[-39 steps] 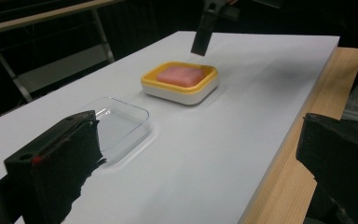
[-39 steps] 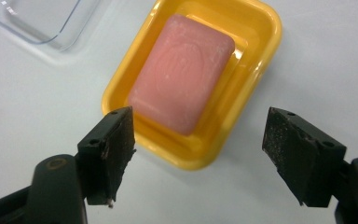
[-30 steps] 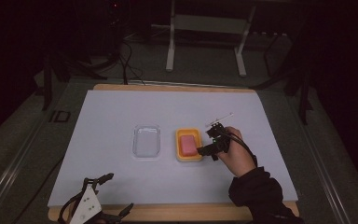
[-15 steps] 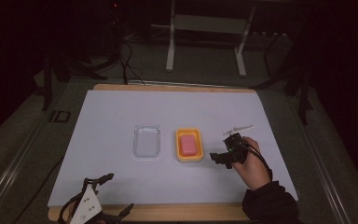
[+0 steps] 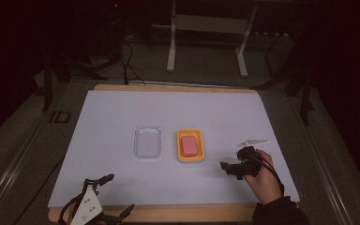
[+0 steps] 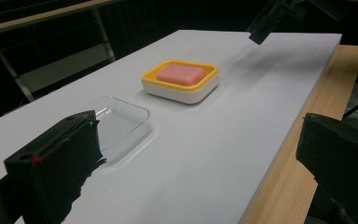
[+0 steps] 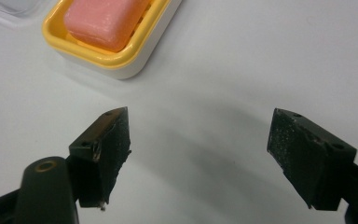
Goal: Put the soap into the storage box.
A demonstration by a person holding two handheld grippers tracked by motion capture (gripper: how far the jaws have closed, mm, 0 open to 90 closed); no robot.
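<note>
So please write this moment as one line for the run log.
right hand-held gripper: open, right of soap dish | left hand-held gripper: open, near edge | soap: in dish | clear lid: left of dish

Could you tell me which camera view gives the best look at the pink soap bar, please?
The right gripper view: the pink soap bar is close and large in the yellow dish, though cropped at the top. The left gripper view shows it whole but smaller; the high view shows a small pink patch.

Left gripper (image 6: 205,154) holding its black jaws wide apart over the white table (image 6: 205,154), clear lid (image 6: 116,123) lying flat ahead, pink soap (image 6: 181,74) sitting in yellow dish (image 6: 179,86) beyond, right gripper (image 6: 270,18) hovering farther off
</note>
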